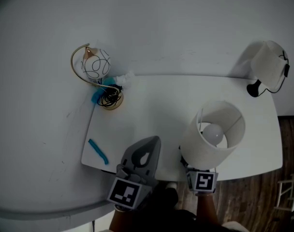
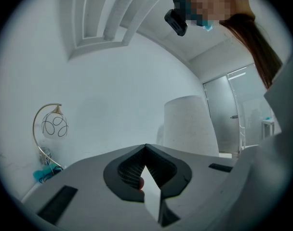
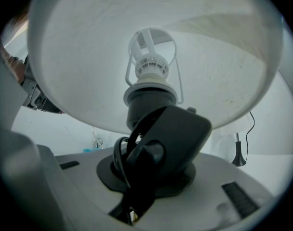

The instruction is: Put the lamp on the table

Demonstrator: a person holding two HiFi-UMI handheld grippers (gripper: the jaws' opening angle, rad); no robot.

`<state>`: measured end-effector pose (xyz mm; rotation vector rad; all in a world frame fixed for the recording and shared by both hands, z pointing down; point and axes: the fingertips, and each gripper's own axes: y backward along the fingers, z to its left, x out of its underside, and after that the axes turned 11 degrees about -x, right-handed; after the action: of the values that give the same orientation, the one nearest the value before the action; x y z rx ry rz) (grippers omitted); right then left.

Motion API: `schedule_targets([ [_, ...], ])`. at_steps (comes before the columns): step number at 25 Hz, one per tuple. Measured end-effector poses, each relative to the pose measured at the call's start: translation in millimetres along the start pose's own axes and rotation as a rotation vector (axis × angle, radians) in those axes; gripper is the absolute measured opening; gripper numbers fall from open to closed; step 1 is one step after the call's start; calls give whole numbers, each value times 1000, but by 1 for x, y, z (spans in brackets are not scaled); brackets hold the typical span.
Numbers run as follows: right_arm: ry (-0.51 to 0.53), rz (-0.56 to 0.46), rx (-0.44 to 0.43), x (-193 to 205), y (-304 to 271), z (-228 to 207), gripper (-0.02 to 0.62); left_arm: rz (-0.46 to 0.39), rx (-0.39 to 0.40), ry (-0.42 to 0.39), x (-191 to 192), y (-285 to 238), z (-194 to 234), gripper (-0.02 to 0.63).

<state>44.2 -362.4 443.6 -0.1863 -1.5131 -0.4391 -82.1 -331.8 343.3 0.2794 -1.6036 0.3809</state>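
plainly white-shaded lamp [image 1: 205, 146], dark-based

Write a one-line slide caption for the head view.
Right gripper holds a white-shaded lamp at the white table's near edge; the left gripper, shut and empty, sits beside it.

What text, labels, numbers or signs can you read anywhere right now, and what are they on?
No words, brands or numbers can be read in any view.
On the left marker cube: a black-and-white square pattern only, no letters or digits.
On the right marker cube: the same kind of pattern, no letters or digits.
On the lamp: no print shows on its shade, bulb or holder.
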Motion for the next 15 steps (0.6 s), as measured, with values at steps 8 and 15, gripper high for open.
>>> schedule_targets([
  [8,6,-7,3,1,8,0,87,6,-1,-6,1,4,-4,3],
  [15,5,-16,7,2,11,1,91,7,-2,-12,2,8,-5,3],
])
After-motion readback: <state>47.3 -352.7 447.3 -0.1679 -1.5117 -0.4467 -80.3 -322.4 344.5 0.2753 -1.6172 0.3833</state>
